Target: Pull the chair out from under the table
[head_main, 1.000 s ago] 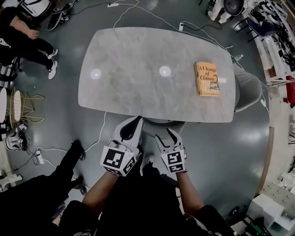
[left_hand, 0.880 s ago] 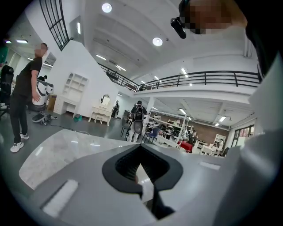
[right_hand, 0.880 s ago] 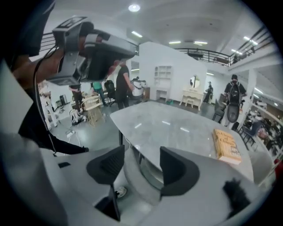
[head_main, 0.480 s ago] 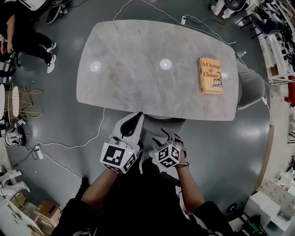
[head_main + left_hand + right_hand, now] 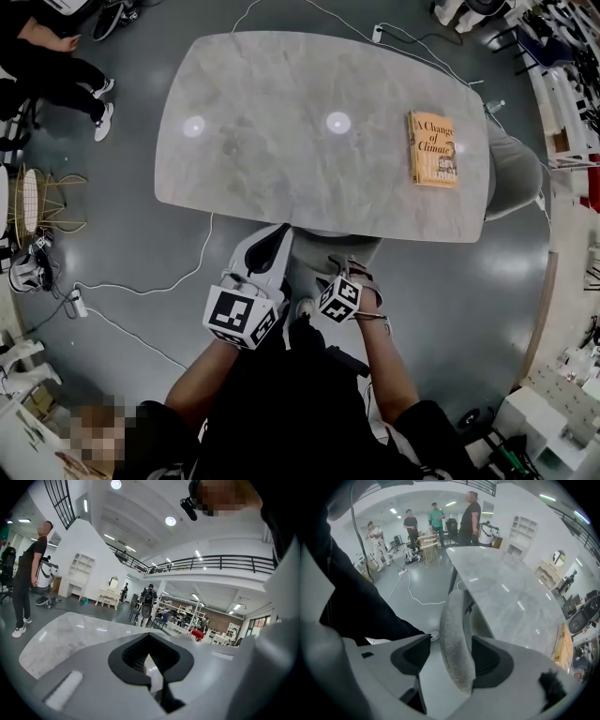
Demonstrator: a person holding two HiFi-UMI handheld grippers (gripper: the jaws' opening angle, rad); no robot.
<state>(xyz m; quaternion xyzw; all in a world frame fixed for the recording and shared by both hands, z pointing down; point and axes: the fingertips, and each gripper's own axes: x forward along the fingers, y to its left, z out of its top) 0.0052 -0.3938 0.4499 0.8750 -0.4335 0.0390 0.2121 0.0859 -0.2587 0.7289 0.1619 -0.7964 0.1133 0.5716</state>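
Now: book [image 5: 434,148] on table [image 5: 281,131] reads "A Change of Climate". Right gripper [image 5: 349,272] jaws just been opening, wide astride chair [image 5: 453,634] back. Left gripper [image 5: 277,234] jaws together, empty.

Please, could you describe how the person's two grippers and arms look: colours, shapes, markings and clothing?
The left gripper and the right gripper both have smooth, pale grey, tapering jaws lined with black ribbed pads. The left cube and the right cube carry black-and-white square markers. No cables show on them. The person wears a black top that leaves the forearms uncovered.
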